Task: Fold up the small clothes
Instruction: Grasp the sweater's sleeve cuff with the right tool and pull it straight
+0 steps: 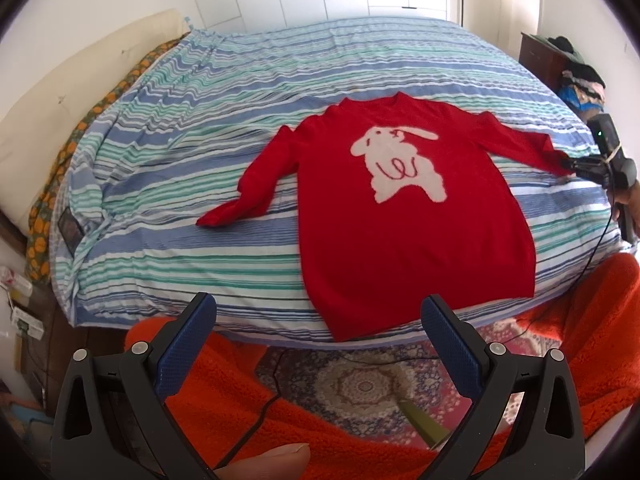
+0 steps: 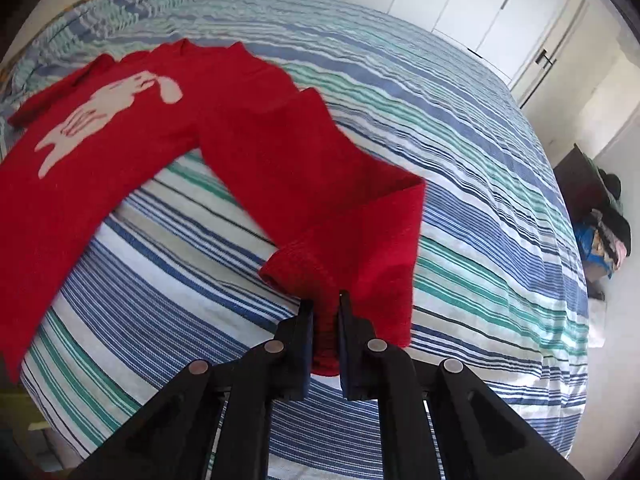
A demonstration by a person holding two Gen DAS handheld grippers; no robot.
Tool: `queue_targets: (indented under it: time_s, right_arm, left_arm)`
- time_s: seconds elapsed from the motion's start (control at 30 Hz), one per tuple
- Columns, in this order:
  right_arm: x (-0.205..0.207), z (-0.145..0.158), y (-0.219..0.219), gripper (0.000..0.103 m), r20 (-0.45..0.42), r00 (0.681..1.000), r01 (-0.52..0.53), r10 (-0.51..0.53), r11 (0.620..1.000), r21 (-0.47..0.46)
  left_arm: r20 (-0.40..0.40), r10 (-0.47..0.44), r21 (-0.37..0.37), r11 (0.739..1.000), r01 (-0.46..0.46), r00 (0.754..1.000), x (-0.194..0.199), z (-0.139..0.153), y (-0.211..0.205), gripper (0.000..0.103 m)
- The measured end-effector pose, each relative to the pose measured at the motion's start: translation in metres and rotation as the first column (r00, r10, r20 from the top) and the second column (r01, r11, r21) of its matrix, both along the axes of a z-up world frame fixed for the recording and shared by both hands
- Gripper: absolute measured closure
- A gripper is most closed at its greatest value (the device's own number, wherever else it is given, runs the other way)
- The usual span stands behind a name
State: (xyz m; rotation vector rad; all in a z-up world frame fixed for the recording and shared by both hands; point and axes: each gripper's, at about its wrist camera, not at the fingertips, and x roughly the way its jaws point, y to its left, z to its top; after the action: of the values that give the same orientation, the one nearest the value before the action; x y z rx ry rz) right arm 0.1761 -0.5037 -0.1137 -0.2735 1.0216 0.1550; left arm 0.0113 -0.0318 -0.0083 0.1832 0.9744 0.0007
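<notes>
Pinching the cuff (image 2: pixel 316 280) of the red sweater (image 1: pixel 400 216) spread flat on the striped bed (image 1: pixel 200 184), the right gripper (image 2: pixel 326 308) was clamped shut; the left gripper (image 1: pixel 320 320) hung open. Folding that sleeve across the white rabbit motif (image 1: pixel 400 164) likely came next.

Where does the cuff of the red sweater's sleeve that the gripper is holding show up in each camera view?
Left wrist view: far right, mid-height, the cuff pinched by the right gripper.
Right wrist view: bottom centre, the cuff bunched between the gripper's fingers.
Shared landmark: the white rabbit on the sweater's chest, upper left in the right wrist view.
</notes>
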Motion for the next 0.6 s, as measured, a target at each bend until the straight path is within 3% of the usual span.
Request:
queue_targets:
  time_s: [0.07, 0.13, 0.2, 0.3, 0.47, 0.5, 0.6]
  right_arm:
    - [0.000, 0.021, -0.047, 0.093, 0.010, 0.981, 0.189, -0.193, 0.969, 0.160]
    - [-0.008, 0.029, -0.096, 0.093, -0.031, 0.929, 0.359, -0.369, 0.879, 0.314]
    - [-0.015, 0.021, -0.135, 0.093, -0.109, 0.866, 0.487, -0.488, 0.773, 0.406]
    - [-0.022, -0.001, -0.160, 0.093, -0.219, 0.808, 0.578, -0.547, 0.668, 0.468]
    - [-0.028, -0.020, -0.173, 0.094, -0.264, 0.758, 0.630, -0.597, 0.562, 0.536]
    - [-0.033, -0.025, -0.179, 0.094, -0.295, 0.726, 0.664, -0.621, 0.522, 0.536]
    - [-0.049, -0.054, -0.195, 0.098, -0.434, 0.619, 0.756, -0.655, 0.346, 0.555]
  left_arm:
    - [-0.021, -0.017, 0.000, 1.000, 0.017, 1.000, 0.004, -0.004, -0.006, 0.001]
    - [-0.034, -0.041, 0.009, 0.999, 0.041, 0.999, 0.007, -0.007, -0.015, 0.001]
    - [-0.039, -0.067, 0.025, 0.997, 0.068, 0.997, 0.008, -0.008, -0.024, 0.001]
    - [-0.044, -0.094, 0.043, 0.994, 0.096, 0.995, 0.009, -0.008, -0.035, 0.001]
    - [-0.041, -0.089, 0.074, 0.993, 0.092, 0.995, 0.009, -0.006, -0.038, 0.001]
    - [-0.040, -0.082, 0.074, 0.994, 0.084, 0.996, 0.009, -0.006, -0.037, 0.001]
    - [-0.053, -0.062, 0.058, 0.996, 0.065, 0.997, 0.013, -0.008, -0.034, 0.001]
